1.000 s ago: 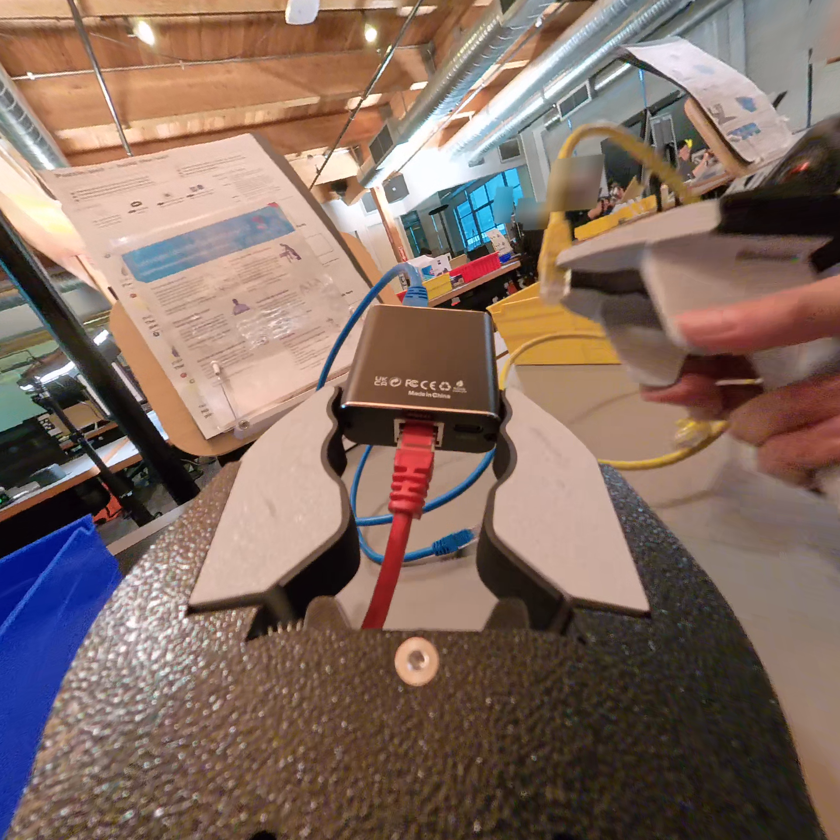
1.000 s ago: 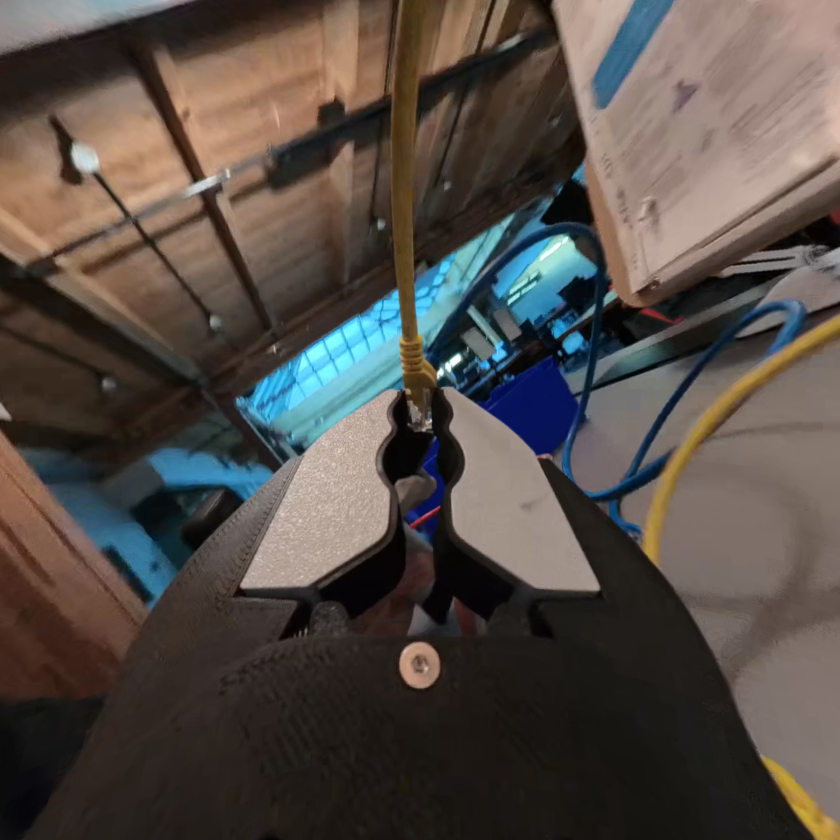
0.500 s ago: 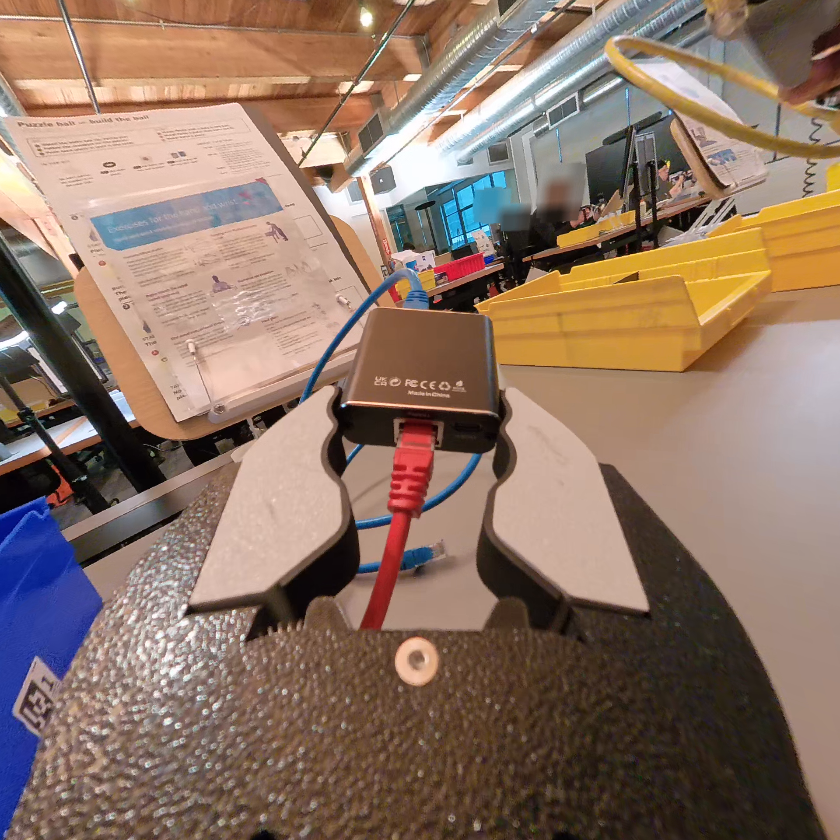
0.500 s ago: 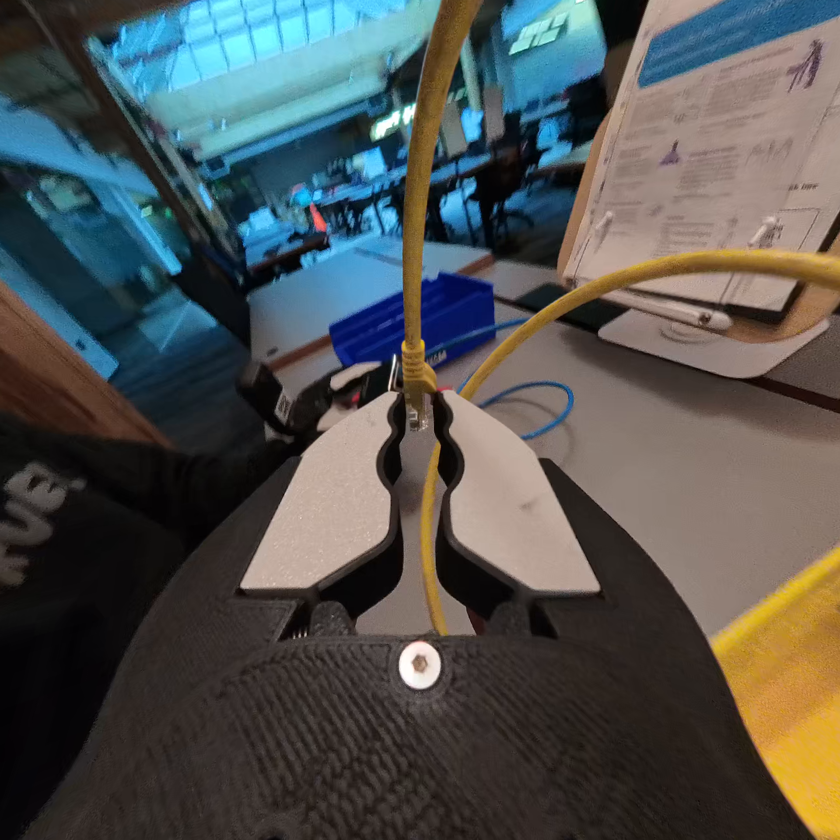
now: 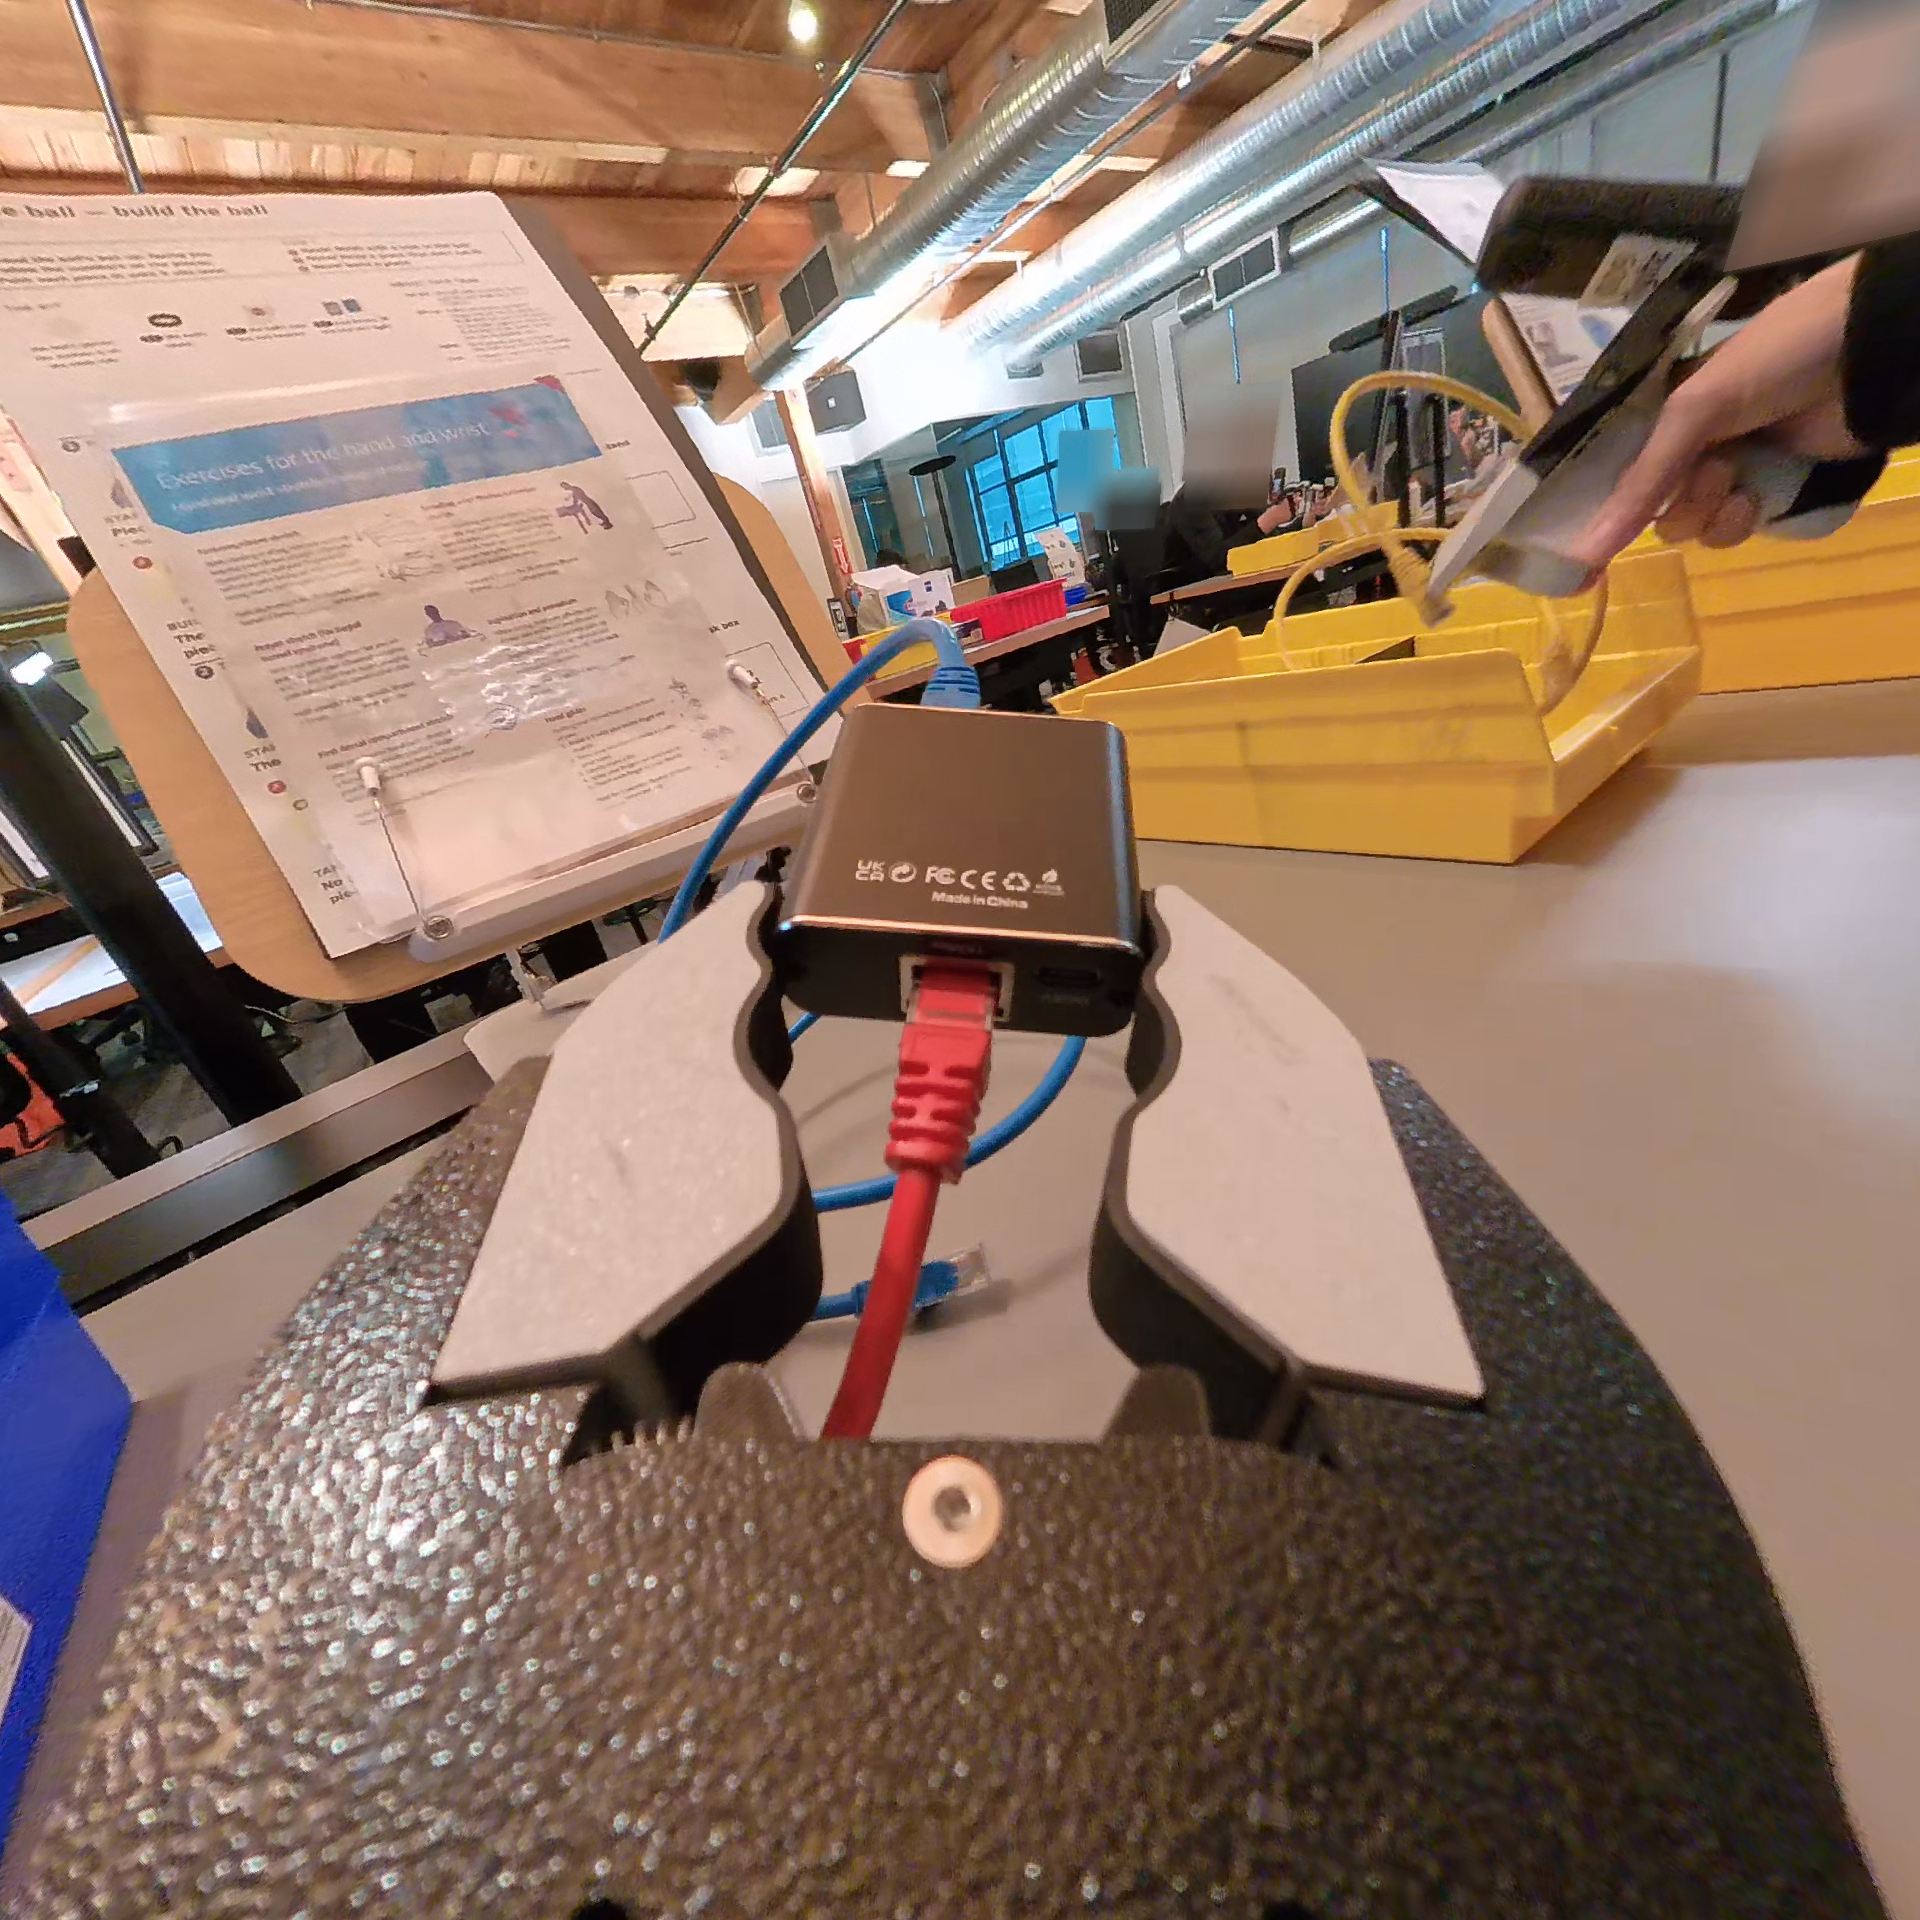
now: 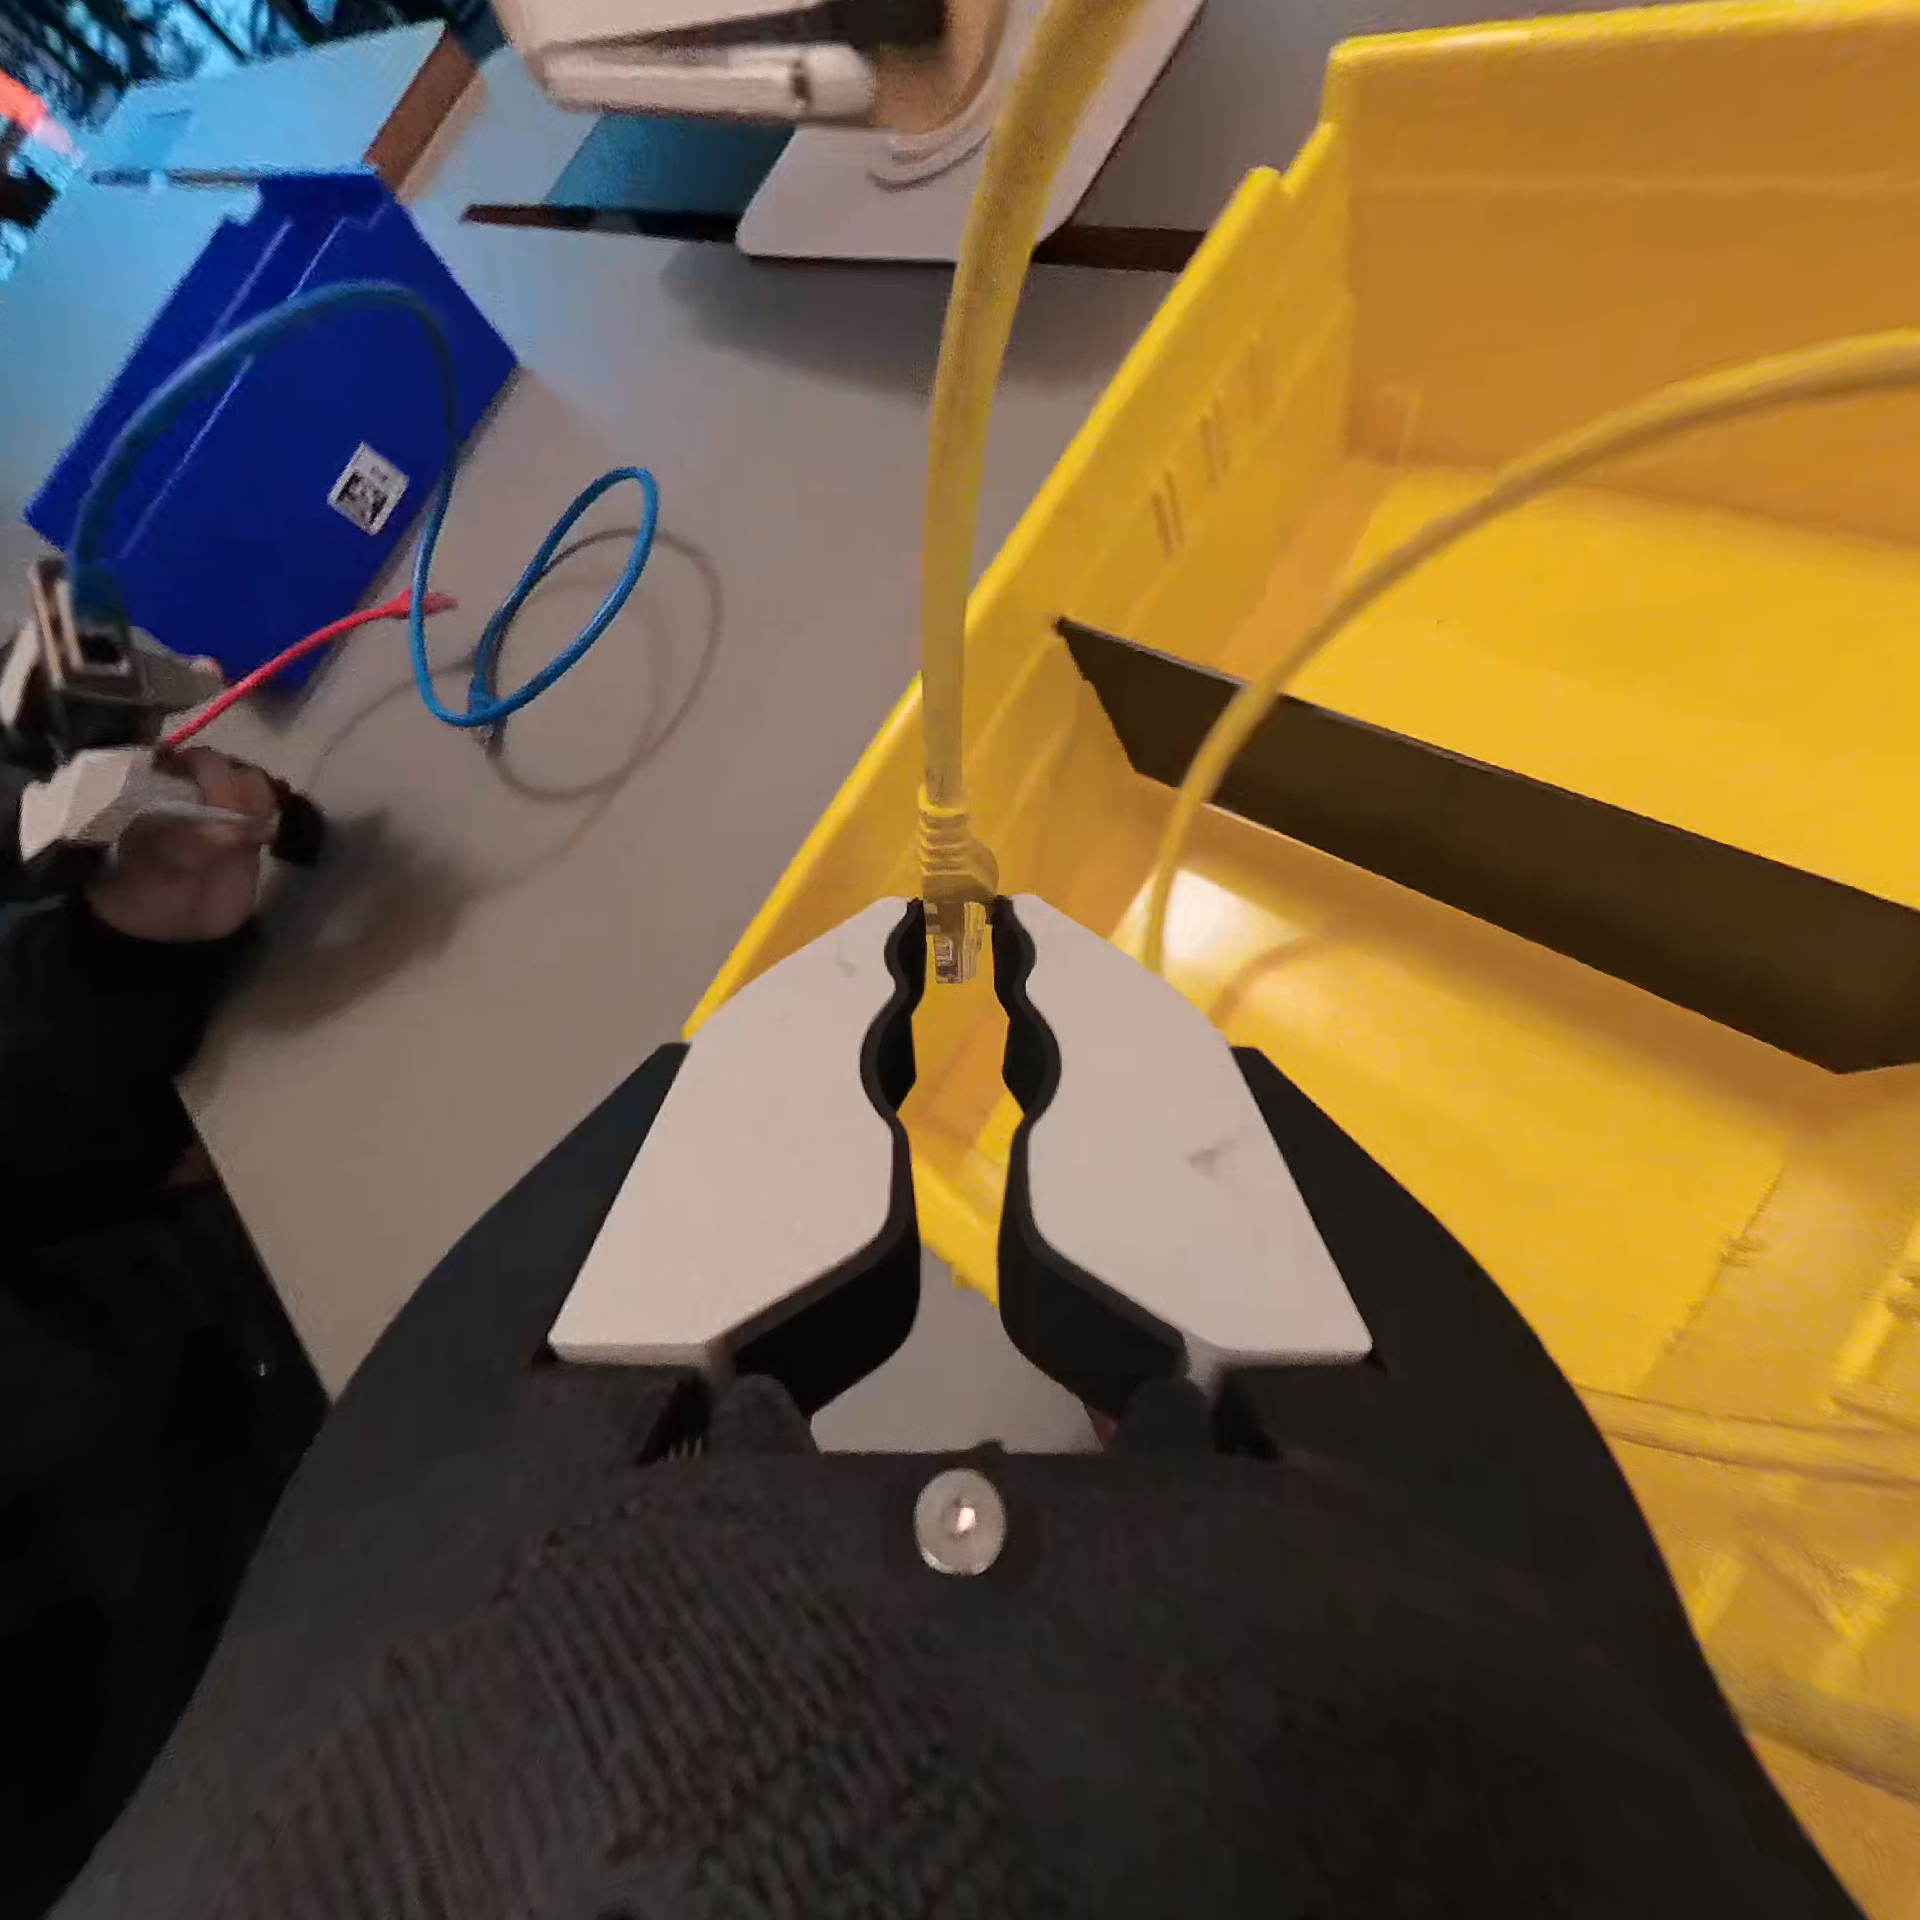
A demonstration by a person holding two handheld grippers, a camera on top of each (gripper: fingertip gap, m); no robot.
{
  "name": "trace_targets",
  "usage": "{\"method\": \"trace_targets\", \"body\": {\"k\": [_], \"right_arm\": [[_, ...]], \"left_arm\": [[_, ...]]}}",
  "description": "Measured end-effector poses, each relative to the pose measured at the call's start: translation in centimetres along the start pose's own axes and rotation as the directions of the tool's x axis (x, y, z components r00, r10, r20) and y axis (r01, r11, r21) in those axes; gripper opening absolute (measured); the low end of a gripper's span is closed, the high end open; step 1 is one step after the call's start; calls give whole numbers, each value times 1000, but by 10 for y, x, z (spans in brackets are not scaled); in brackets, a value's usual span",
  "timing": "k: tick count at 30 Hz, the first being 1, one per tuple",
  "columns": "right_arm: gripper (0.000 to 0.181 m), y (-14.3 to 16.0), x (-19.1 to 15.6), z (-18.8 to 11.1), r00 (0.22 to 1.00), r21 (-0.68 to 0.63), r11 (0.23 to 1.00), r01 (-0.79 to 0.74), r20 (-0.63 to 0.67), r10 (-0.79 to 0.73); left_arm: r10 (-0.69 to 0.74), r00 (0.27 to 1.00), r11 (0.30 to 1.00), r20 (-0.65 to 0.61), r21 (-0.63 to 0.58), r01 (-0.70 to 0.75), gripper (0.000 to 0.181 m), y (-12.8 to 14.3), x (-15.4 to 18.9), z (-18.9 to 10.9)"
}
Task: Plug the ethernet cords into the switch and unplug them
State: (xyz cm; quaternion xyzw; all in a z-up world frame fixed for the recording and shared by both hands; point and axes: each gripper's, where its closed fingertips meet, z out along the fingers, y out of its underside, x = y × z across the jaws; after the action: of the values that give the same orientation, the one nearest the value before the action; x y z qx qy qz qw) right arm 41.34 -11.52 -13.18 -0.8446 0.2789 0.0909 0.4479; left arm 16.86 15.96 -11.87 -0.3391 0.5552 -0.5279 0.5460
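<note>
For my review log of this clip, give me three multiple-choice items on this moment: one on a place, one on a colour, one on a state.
1. Where is the right gripper with its yellow cable?
A. Over the yellow bin
B. Inside the blue bin
C. Flat on the table

2. What colour is the cable plugged into the switch face between the left gripper's fingers?
A. Yellow
B. Red
C. Green

3. What state is the left gripper in?
A. Open and empty
B. Shut on a loose plug
C. Shut on the switch

Answers:
1 A: the right wrist view shows the yellow bin under the fingers, which pinch the yellow cable's plug.
2 B: the red cable sits in the port of the switch.
3 C: both fingers press against the black box's sides.
</note>
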Motion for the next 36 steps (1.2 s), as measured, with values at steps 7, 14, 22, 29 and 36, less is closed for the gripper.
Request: {"method": "trace_targets", "body": {"k": [7,14,22,29,36], "right_arm": [[13,16,43,25,969,56,973,-225,-92,229],[27,69,51,14,956,-407,912,58,-241,-168],[59,35,6,6,896,-382,899,215,-289,-337],[61,23,-203,56,939,164,972,169,272,-209],[56,41,-287,124,734,266,904,-335,675,73]], "left_arm": [[-1,1000,1000,-22,-7,1,63,1,3,0],[-13,999,1000,-31,-13,12,63,3,3,1],[-7,999,1000,-46,-16,6,63,3,6,0],[-12,991,1000,-132,3,13,63,0,21,1],[-1,956,999,-293,37,12,63,-5,48,-1]]}}
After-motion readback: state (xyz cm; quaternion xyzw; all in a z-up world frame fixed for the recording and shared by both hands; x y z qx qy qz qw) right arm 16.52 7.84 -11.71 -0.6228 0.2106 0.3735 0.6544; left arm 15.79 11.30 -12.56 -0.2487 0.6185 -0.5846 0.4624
